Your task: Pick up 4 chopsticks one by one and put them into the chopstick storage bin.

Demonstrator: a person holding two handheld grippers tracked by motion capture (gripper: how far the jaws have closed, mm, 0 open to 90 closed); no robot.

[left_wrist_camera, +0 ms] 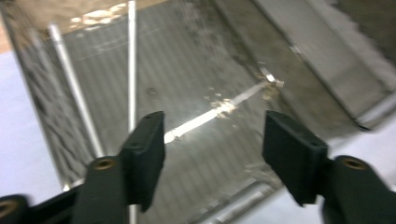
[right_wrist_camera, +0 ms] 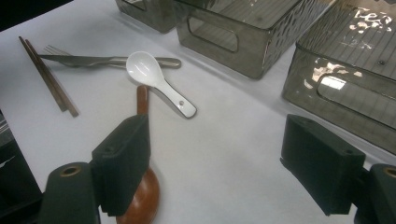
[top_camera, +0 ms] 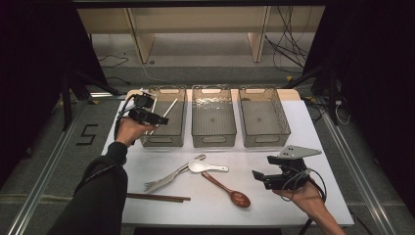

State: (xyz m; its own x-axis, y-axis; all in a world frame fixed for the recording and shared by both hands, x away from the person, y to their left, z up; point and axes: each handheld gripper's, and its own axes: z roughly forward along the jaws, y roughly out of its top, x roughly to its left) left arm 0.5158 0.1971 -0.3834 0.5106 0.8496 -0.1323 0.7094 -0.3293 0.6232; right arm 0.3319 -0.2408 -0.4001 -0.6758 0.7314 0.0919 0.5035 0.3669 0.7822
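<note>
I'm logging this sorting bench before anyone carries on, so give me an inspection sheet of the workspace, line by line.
Surface: white table, bare patches look clean.
Job's things: three grey bins in a row at the far edge; silver chopsticks lie in the left one. On the table: fork, white spoon, wooden spoon, brown chopsticks.
Clutter: nothing seen.
Grippers: left gripper open above the left bin; right gripper open, just above the table by the wooden spoon's bowl, holding nothing.
Cables: loose cables on the floor beyond the table.
Surroundings: wooden frame behind, metal floor rails at both sides.
</note>
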